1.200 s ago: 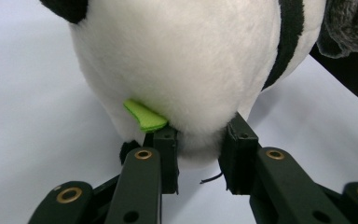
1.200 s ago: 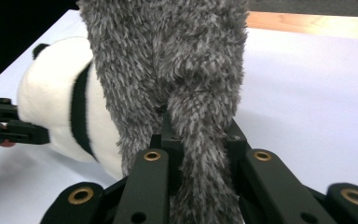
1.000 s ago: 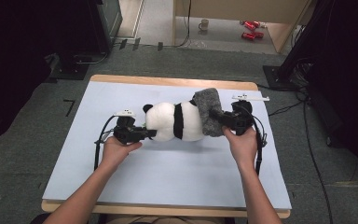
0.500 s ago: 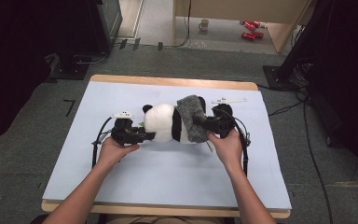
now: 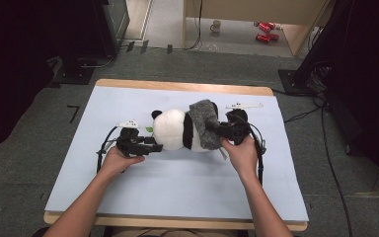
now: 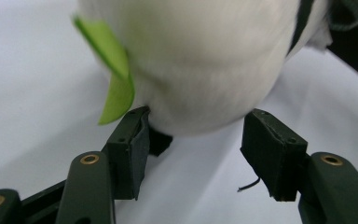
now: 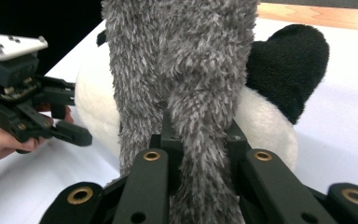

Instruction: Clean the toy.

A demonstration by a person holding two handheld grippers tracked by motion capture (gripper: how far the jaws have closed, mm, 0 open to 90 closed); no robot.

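The right gripper (image 5: 223,131) has its jaws pressed together on a fold of fuzzy grey cloth (image 5: 205,124), which lies draped over the body of the panda plush (image 5: 175,130); seen along those jaws, the grey pile (image 7: 186,70) bunches up between the pads and hangs over the white belly and one black paw (image 7: 286,60). The left gripper (image 5: 153,146) sits at the panda's head end with its jaws spread; they have just been opening. Up close, the white fur (image 6: 200,60) bulges between the two pads (image 6: 270,158) without being squeezed, though one pad seems to brush it, and a green felt leaf (image 6: 114,79) hangs just beside the other. The panda lies on its side near the middle of the pale blue table (image 5: 177,187), head toward the left hand (image 5: 118,160), with the right hand (image 5: 242,153) at its far end.
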